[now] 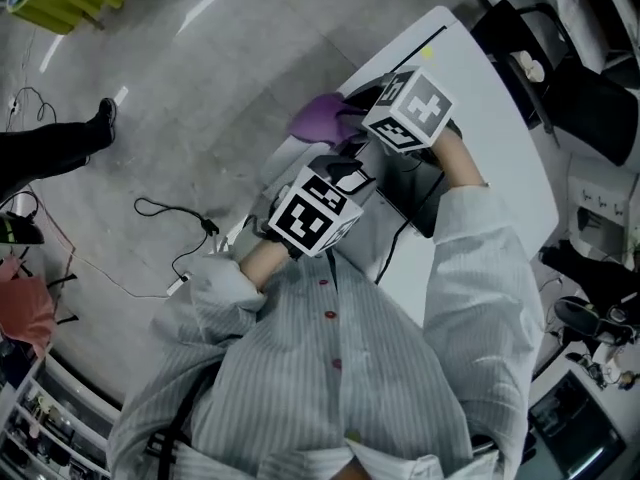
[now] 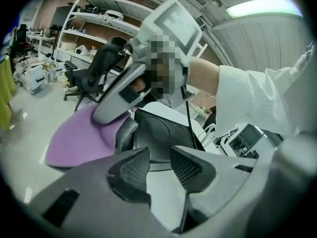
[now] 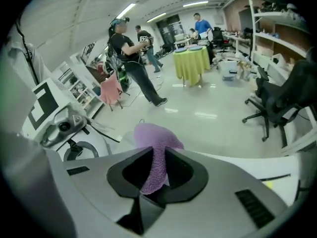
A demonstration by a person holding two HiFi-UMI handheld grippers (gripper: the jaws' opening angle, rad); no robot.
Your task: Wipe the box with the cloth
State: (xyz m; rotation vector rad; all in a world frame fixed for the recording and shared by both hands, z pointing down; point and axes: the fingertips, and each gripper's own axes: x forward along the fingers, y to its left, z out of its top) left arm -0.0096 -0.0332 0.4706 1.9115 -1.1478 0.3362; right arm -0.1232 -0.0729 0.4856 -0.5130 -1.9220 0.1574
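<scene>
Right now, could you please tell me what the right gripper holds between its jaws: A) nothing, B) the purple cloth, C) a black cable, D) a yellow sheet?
B: in the right gripper view, the jaws of the right gripper are shut on a fold of the purple cloth.

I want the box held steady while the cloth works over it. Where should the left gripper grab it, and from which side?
Probably its near edge, approached straight from the person's side. The box lies flat on the table, and that edge faces the open left gripper. The cloth, held in the right gripper, takes up the box's left side.
</scene>
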